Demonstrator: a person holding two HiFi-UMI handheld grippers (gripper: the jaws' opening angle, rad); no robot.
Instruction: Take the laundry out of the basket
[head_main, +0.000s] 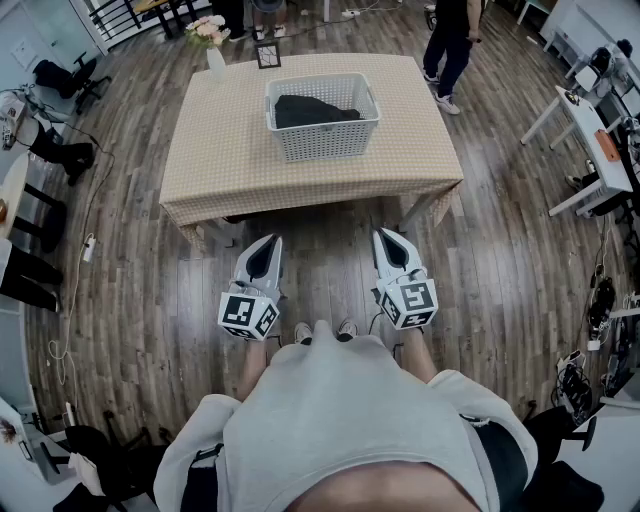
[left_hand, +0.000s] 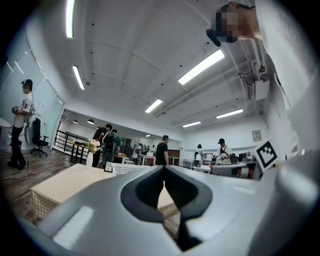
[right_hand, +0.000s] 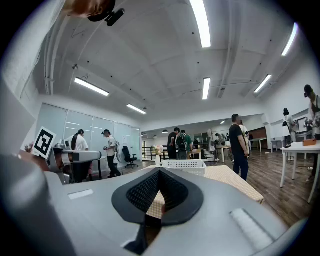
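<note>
A white slatted laundry basket (head_main: 322, 138) stands on the table with the beige checked cloth (head_main: 220, 150). Dark laundry (head_main: 315, 108) lies inside it. Both grippers are held level over the floor, short of the table's near edge. My left gripper (head_main: 268, 241) is shut with nothing in it, its jaws meeting at the tips (left_hand: 164, 167). My right gripper (head_main: 385, 236) is shut and empty too, with the jaws closed together (right_hand: 159, 170). The basket (left_hand: 131, 168) shows low and far beyond the left jaws, and the basket (right_hand: 184, 166) sits just past the right jaws.
A vase of flowers (head_main: 210, 45) and a small picture frame (head_main: 267, 53) stand at the table's far edge. A person (head_main: 450, 40) walks past the far right corner. White desks (head_main: 590, 130) line the right side and office chairs (head_main: 60, 75) the left.
</note>
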